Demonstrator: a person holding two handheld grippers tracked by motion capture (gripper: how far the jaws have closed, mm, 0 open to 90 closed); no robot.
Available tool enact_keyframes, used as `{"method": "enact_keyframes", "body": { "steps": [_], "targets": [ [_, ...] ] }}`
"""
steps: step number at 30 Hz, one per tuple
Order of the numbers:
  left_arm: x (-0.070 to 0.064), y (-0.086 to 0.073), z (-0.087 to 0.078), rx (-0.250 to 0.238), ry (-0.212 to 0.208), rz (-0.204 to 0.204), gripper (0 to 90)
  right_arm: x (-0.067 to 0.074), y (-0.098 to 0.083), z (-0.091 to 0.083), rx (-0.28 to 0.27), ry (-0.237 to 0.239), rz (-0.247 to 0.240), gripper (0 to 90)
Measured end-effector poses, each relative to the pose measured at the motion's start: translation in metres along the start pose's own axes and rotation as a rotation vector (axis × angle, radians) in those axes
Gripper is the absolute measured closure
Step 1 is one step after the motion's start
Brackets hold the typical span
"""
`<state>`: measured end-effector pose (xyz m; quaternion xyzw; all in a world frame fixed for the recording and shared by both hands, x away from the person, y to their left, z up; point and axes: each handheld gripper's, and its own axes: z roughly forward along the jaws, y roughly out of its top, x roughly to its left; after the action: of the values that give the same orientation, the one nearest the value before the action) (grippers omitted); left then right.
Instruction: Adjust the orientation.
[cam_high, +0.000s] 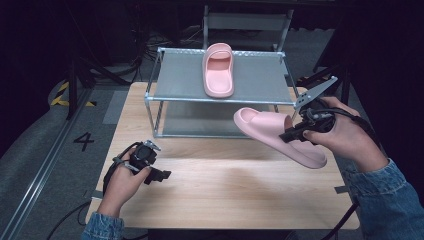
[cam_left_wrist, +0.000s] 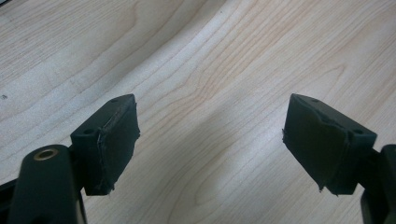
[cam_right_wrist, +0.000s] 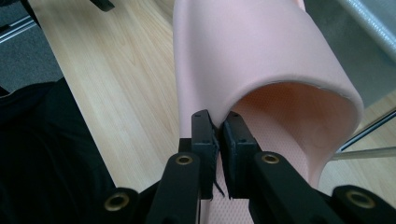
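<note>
The right gripper has its two black jaws pinched hard on the edge of the strap of a pink slipper, one jaw outside the band and one tucked inside. That thin bite is all that carries the slipper, which hangs in the air above the wooden table, just in front of the metal shoe rack, toe towards the rack. I reckon the risk sits right there: the soft foam band could flex and slide out of so narrow a hold, or the slipper could swing on the pinch point and drop its heel. A second pink slipper already lies on the rack's top shelf, left of its middle, so if this one is bound beside it, a swinging toe might catch the shelf's front rail or nudge its partner askew. The left gripper rests low over the bare table near the person's side, jaws wide apart and empty, too far off to steady anything.
</note>
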<state>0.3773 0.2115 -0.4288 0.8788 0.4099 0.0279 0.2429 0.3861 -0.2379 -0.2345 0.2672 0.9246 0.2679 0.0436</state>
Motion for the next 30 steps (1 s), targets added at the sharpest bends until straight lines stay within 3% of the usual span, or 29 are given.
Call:
{"method": "enact_keyframes", "body": {
  "steps": [6,15,30],
  "targets": [
    [0.0,0.001,0.002,0.011,-0.008,0.003,18.5,-0.001,0.01,-0.01,-0.004,-0.005,0.001,84.8],
    [0.002,0.002,0.001,-0.01,-0.012,0.015,18.4,-0.007,0.028,-0.021,-0.013,-0.023,0.01,84.9],
    [0.004,0.004,0.004,-0.001,-0.021,0.013,18.3,-0.046,0.066,-0.022,-0.007,-0.142,0.095,85.0]
  ]
}}
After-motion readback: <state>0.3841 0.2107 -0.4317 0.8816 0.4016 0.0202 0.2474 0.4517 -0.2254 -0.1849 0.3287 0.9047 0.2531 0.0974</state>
